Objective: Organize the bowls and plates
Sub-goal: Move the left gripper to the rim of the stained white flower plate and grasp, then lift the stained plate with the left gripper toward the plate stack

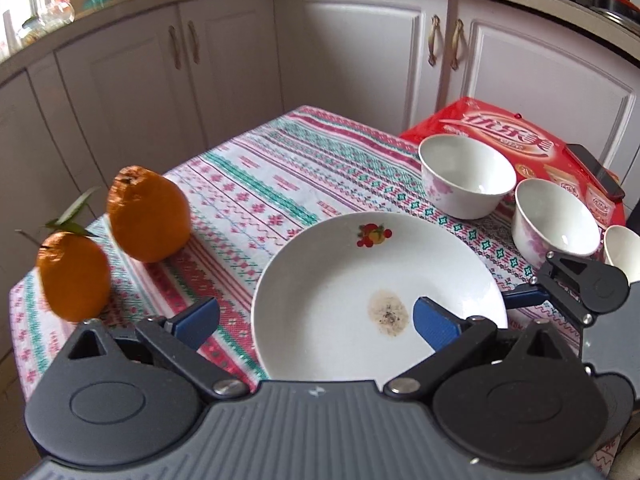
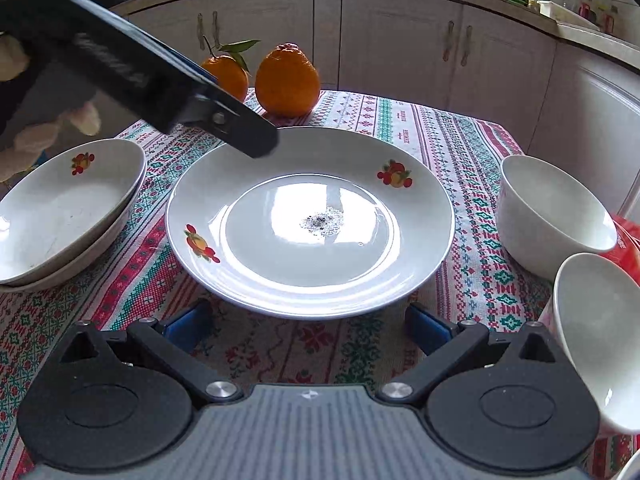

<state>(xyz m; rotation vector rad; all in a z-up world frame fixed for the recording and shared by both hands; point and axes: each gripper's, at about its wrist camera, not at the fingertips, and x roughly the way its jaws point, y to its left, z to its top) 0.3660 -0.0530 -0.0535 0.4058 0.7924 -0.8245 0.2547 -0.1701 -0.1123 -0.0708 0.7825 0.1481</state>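
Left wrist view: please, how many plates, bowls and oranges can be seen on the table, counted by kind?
White round ceramic plate with a fruit motif: 1
White ceramic bowls with pink flowers: 3 (the third is partly hidden at the right edge)
Round orange citrus fruits: 2
Total: 6

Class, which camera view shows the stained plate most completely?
The right wrist view: the stained plate shows nearly whole, with two fruit motifs. In the left wrist view, the left gripper covers its near edge.
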